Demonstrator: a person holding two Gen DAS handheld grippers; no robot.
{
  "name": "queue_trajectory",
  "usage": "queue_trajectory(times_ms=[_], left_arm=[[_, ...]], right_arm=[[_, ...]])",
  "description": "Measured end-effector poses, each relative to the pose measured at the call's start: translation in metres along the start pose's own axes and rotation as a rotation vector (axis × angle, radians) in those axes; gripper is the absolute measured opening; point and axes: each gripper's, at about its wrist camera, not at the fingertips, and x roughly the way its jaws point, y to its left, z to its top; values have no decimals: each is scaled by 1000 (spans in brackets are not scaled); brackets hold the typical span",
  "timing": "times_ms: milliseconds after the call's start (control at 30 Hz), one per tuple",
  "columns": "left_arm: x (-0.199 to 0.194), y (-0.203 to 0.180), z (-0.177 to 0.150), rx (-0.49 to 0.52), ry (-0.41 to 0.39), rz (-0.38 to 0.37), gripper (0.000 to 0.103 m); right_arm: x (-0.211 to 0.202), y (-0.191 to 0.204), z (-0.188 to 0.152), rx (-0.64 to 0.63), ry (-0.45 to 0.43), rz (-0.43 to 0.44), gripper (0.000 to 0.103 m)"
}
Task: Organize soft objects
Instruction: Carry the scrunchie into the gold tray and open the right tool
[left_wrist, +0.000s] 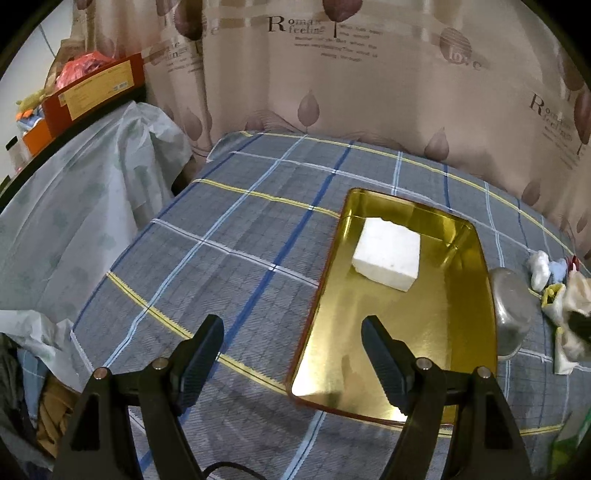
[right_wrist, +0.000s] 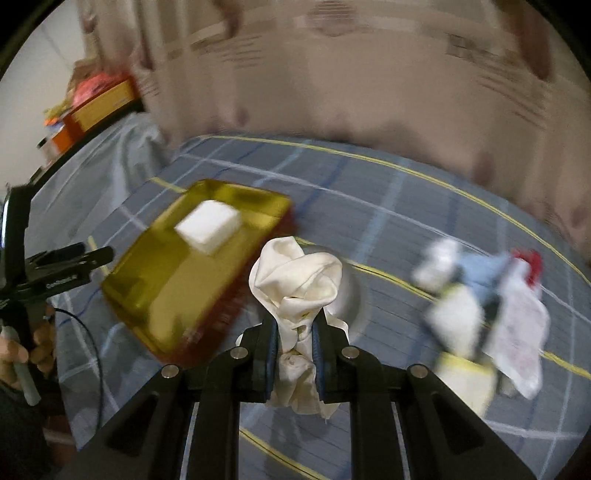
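Observation:
A gold tin tray (left_wrist: 454, 332) lies on the plaid bedspread with a white foam block (left_wrist: 388, 254) in it; the tray (right_wrist: 155, 295) and block (right_wrist: 208, 225) also show in the right wrist view. My left gripper (left_wrist: 291, 332) is open and empty, with one finger over the tray's near left edge. My right gripper (right_wrist: 295, 332) is shut on a cream crumpled cloth (right_wrist: 295, 280), held above the bed, right of the tray. A pile of soft items (right_wrist: 484, 295), white, blue, red and yellow, lies to the right; it also shows at the left wrist view's right edge (left_wrist: 554, 280).
A metal bowl (left_wrist: 511, 314) sits just right of the tray. A curtain (left_wrist: 332, 81) hangs behind the bed. A plastic-covered surface (left_wrist: 74, 206) with boxes (left_wrist: 92, 92) stands to the left. The left gripper (right_wrist: 70, 262) shows at the right wrist view's left edge.

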Motion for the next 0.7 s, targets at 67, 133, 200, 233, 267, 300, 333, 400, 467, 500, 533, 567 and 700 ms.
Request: queue_trajectory(times_ms=[67,133,200,233,267,300,333,400,467,500,533,567,700], left_arm=[[-3,1,1,1,-7,12,79],[-5,1,1,8,-12,9,79],[-5,0,0,7,-9,17,79],[-5,1,0,8,-6,17,79],[-4,1,0,7,-1,16,79],[-3,2,0,3,4,18,79],[-3,3,0,0,6,20,79],[-3,3,1,-2,4,24,79],[-3,5,1,-8,1,25,79],[-3,6,1,-11,2,25,79],[-2,6,1,-15,2,23,79],[-2,7,2,-19,4,18,79],[2,8,1,-30,22,17,79]], right_arm=[[14,20,8,-24,11,20,15],[26,36,14,-41,21,40,15],[39,52,21,-67,32,51,15],[44,58,22,-75,35,56,15],[48,64,24,-84,38,60,15],[54,70,27,-95,42,61,15],[60,77,30,-110,49,59,16],[68,86,32,-127,60,62,16],[79,95,34,-156,80,52,16],[82,97,35,-164,86,48,16],[87,101,36,-175,97,46,16],[91,104,37,-181,103,44,17],[98,110,37,-197,112,40,19]])
